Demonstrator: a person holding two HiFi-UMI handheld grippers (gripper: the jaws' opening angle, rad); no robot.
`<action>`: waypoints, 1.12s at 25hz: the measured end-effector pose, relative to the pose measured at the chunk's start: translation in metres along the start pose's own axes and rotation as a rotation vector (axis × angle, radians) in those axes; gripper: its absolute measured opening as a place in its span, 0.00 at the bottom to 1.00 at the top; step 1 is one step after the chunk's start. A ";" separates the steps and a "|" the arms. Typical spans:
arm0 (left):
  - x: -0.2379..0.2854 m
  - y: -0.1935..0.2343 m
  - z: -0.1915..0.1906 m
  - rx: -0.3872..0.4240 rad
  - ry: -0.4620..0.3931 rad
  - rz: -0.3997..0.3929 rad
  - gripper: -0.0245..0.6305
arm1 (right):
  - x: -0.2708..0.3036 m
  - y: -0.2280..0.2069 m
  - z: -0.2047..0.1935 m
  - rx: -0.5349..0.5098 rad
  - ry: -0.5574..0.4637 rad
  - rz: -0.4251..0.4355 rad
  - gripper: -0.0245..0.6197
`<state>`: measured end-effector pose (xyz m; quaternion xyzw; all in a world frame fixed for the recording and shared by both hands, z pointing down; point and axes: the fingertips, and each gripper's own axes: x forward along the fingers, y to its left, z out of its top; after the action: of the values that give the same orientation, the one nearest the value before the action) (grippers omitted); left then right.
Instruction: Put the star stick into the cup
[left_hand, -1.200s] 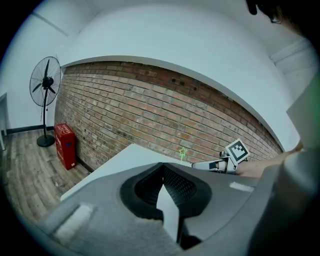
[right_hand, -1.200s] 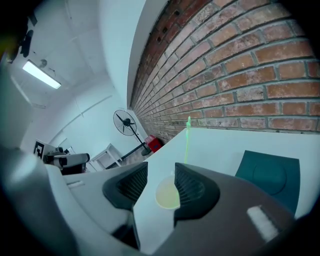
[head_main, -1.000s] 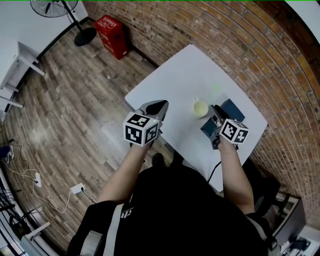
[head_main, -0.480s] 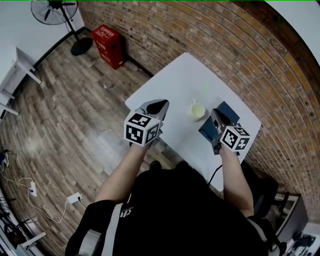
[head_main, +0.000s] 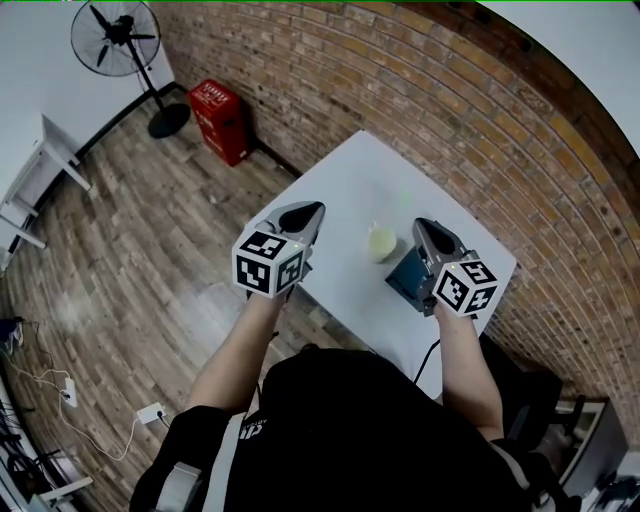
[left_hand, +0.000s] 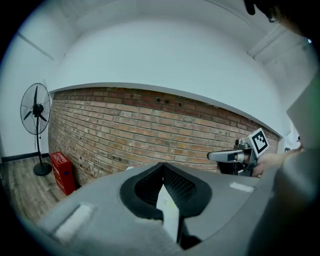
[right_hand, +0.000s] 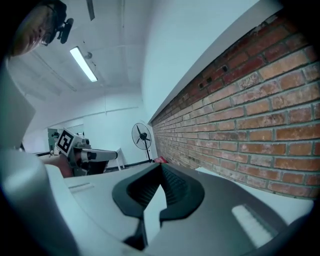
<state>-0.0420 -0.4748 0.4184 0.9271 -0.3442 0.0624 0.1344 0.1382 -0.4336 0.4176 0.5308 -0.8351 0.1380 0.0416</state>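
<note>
A small pale yellow-green cup (head_main: 381, 241) stands on the white table (head_main: 350, 180). I cannot make out the star stick for certain; it is too small to tell whether it is in the cup. My left gripper (head_main: 312, 208) hangs above the table's left edge, shut and empty (left_hand: 161, 166). My right gripper (head_main: 420, 224) hovers just right of the cup, over a blue block (head_main: 405, 277). Its jaws (right_hand: 161, 166) have just been closing and now meet with nothing between them. Each gripper view shows the other gripper held level in the air.
A brick wall (head_main: 420, 90) runs behind the table. A red box (head_main: 222, 110) and a standing fan (head_main: 125, 30) are on the wooden floor at the left. A white shelf (head_main: 40, 160) stands at the far left.
Both grippers have risen away from the table. The right gripper's jaws have closed on nothing. The cup and the blue block have stayed where they were.
</note>
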 end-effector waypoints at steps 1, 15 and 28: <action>0.002 -0.002 0.002 0.003 0.001 0.001 0.05 | -0.004 0.000 0.005 -0.011 -0.005 0.000 0.04; 0.027 -0.038 0.024 0.052 -0.012 0.059 0.05 | -0.112 -0.035 0.059 -0.032 -0.272 0.033 0.04; 0.049 -0.052 0.044 0.057 -0.062 0.082 0.05 | -0.122 -0.073 0.061 -0.044 -0.288 0.016 0.04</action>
<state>0.0300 -0.4800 0.3762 0.9172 -0.3840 0.0488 0.0946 0.2616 -0.3723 0.3464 0.5375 -0.8395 0.0422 -0.0683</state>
